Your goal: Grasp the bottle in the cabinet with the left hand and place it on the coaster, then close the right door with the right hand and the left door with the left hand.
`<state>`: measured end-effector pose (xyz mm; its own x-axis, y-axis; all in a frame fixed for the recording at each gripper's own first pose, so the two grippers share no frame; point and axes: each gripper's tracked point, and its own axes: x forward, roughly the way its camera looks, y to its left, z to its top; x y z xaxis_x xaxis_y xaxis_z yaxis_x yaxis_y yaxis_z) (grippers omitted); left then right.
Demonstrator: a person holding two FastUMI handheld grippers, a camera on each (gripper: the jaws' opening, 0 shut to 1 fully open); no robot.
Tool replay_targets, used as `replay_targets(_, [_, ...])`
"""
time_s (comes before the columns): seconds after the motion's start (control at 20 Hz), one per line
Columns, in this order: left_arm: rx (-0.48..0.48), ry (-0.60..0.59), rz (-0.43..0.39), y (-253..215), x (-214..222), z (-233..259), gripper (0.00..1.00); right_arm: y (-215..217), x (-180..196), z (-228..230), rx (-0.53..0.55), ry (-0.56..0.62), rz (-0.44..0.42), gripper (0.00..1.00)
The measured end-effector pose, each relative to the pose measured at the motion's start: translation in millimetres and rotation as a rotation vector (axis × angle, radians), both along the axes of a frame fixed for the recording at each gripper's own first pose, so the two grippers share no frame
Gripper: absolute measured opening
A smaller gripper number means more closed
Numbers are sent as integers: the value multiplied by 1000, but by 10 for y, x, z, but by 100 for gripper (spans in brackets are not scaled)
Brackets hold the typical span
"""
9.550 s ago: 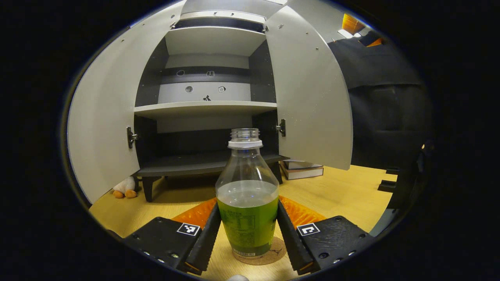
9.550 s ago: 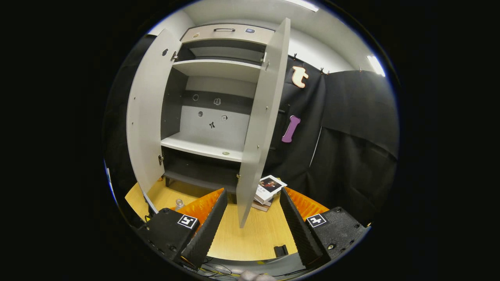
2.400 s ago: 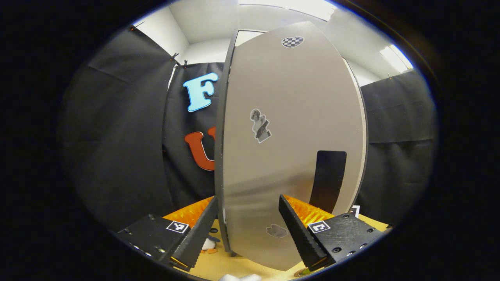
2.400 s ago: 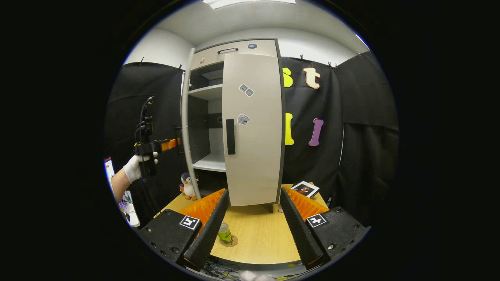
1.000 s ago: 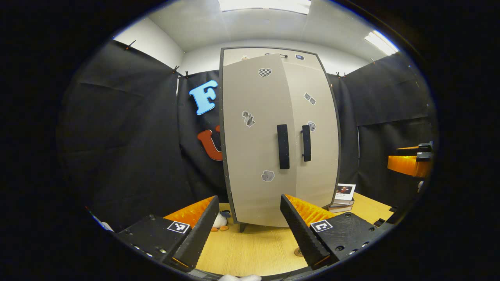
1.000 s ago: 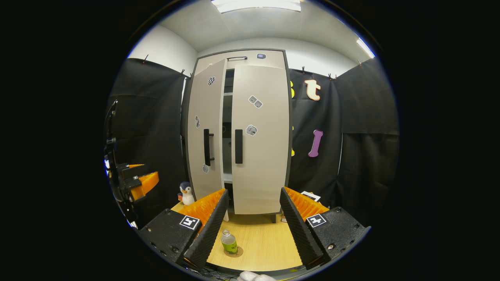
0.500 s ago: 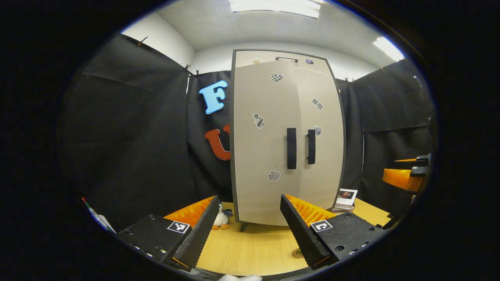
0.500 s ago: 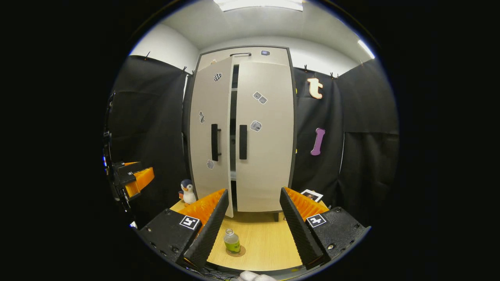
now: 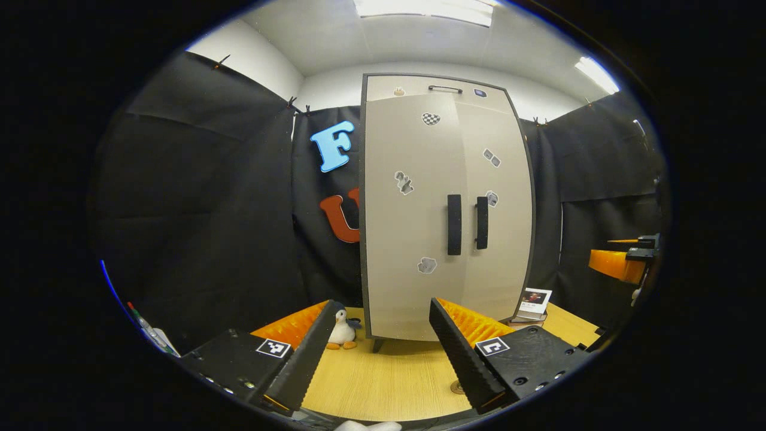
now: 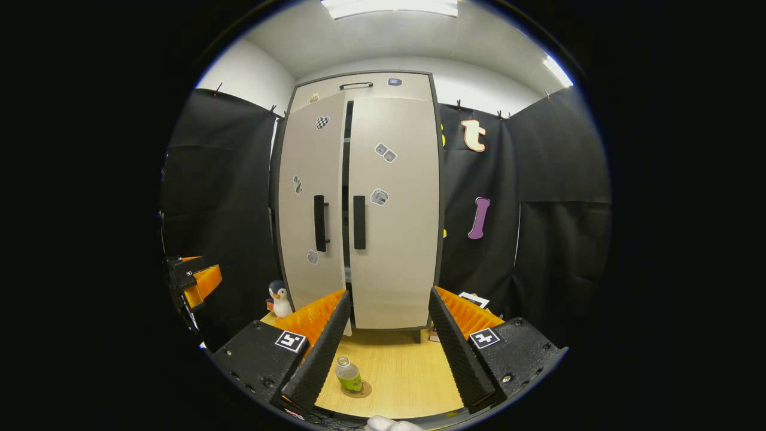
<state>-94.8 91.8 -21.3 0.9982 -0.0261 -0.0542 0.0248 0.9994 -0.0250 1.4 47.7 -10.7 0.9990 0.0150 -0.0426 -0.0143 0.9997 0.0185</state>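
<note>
The grey cabinet stands at the back of the wooden table. Its right door [image 10: 395, 209] lies flush. The left door [image 10: 311, 203] is almost flush, with a thin dark gap beside it. In the left gripper view the left door [image 9: 407, 215] and right door [image 9: 499, 209] look shut together. A clear bottle [image 10: 348, 375] of green liquid stands upright on the round cork coaster [image 10: 361, 392] near the table's front. My left gripper [image 9: 383, 353] is open and empty, well back from the cabinet. My right gripper [image 10: 386, 353] is open and empty too.
A toy penguin [image 10: 278, 298] stands by the cabinet's left foot. A stack of books [image 9: 532, 302] lies at its right. The left gripper [image 10: 197, 284] shows at the left edge of the right gripper view. The right gripper [image 9: 619, 263] shows at the far right of the left gripper view.
The left door has swung further in and the gap between the doors has narrowed. Both grippers have stayed back from the cabinet, open.
</note>
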Motion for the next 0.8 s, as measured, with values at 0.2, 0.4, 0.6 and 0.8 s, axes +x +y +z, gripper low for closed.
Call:
replay_targets(0.2, [14,-10,1,20,3,51,96,-10,23,25,9,-7,-6,82])
replay_targets(0.4, [-5,-30,-7,-17,53,141,96,-38,23,58,0,-14,-16,82])
replay_targets(0.6, [13,-41,-14,-43,66,171,96,-75,11,71,-6,-16,-20,82])
replay_targets(0.8, [17,-34,-18,-73,66,141,96,-107,17,32,-2,-5,-23,81])
